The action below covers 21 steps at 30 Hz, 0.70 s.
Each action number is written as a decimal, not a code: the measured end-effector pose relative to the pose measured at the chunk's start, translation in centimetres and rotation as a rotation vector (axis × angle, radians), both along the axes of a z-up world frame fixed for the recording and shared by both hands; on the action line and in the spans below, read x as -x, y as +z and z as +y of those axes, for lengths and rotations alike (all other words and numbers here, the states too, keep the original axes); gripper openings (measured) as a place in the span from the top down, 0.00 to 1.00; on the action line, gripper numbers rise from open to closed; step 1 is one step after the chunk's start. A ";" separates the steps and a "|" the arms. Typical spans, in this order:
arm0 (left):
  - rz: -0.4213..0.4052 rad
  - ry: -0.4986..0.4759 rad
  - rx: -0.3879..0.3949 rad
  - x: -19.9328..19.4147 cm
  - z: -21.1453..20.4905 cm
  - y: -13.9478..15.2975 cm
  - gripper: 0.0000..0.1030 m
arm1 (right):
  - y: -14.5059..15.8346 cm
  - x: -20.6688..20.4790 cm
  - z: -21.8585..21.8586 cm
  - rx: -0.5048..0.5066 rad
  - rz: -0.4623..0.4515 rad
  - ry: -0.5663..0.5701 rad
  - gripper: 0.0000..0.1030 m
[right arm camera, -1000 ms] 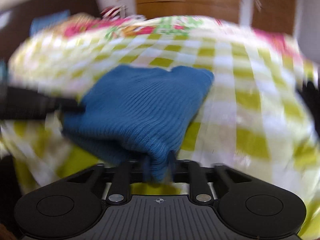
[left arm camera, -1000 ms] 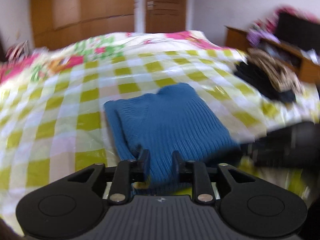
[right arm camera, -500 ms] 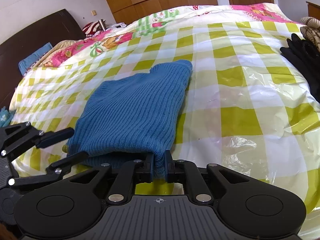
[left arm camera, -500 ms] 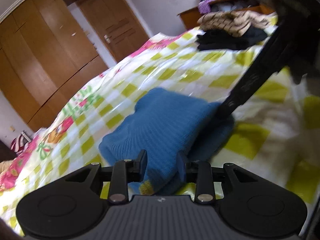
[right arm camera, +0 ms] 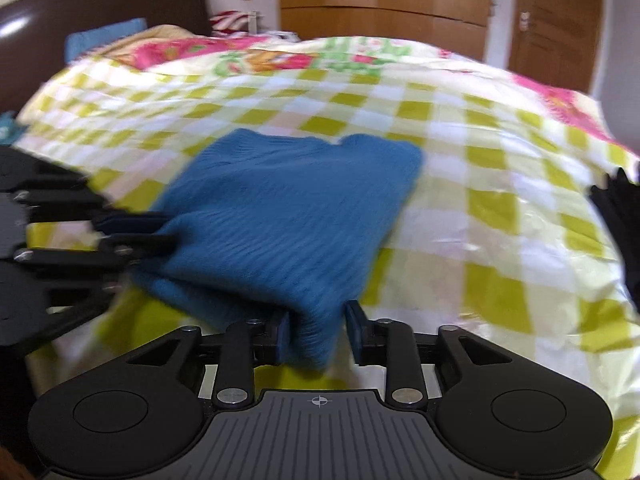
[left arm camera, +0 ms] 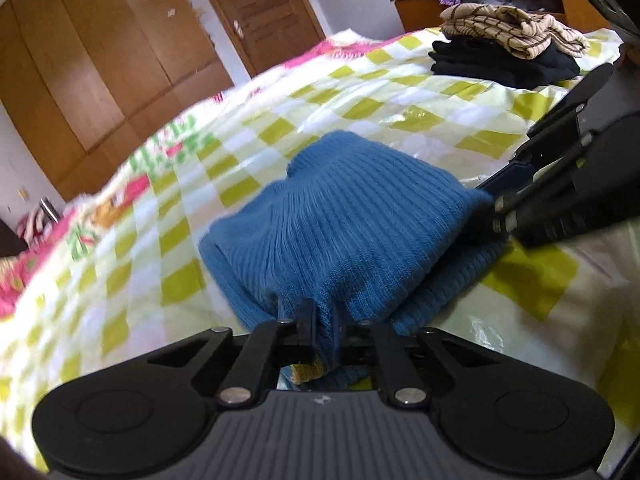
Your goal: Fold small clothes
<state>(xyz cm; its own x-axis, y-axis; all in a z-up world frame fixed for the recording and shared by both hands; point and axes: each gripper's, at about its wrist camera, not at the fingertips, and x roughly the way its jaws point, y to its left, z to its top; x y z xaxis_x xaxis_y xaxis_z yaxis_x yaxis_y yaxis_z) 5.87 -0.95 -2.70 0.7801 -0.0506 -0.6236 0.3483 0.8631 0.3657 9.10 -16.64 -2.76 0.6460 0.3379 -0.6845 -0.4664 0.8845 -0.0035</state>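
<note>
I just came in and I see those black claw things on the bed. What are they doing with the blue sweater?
A person holds a gripper in each hand and is folding the blue sweater on the checked bedcover. The left gripper is pinched shut on the sweater's near edge. The right gripper has its fingers apart around another bit of that edge, not squeezing it. The sweater is already folded into a thick bundle. A pile of folded clothes sits farther back on the bed.

Both cams sat low and close over the bed [left arm camera: 420, 120], each looking forward along its own fingers. The left one faced the wardrobe [left arm camera: 100, 60] and door; the right faced the headboard [right arm camera: 100, 8]. Both caught the blue sweater [left arm camera: 352, 220] and wardrobe.
</note>
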 end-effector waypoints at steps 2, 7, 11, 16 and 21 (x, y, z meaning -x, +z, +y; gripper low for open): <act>0.042 0.006 0.022 0.4 0.2 -0.6 0.80 | 0.2 -0.8 -1.5 -0.102 0.084 -0.052 0.87; 0.080 0.019 0.076 1.6 0.4 -0.9 0.80 | -0.4 -0.5 -2.4 -0.084 0.136 -0.043 0.82; 0.088 0.027 0.141 2.2 1.6 1.4 0.79 | 2.0 0.5 -3.3 -0.071 0.101 -0.013 0.82; 0.019 0.076 0.279 1.8 3.2 4.7 0.77 | 4.9 -0.5 -4.0 -0.123 0.042 -0.024 0.80; -0.019 0.132 0.317 -2.2 2.9 3.6 0.76 | 4.3 -5.9 -0.6 -0.120 0.024 -0.026 0.77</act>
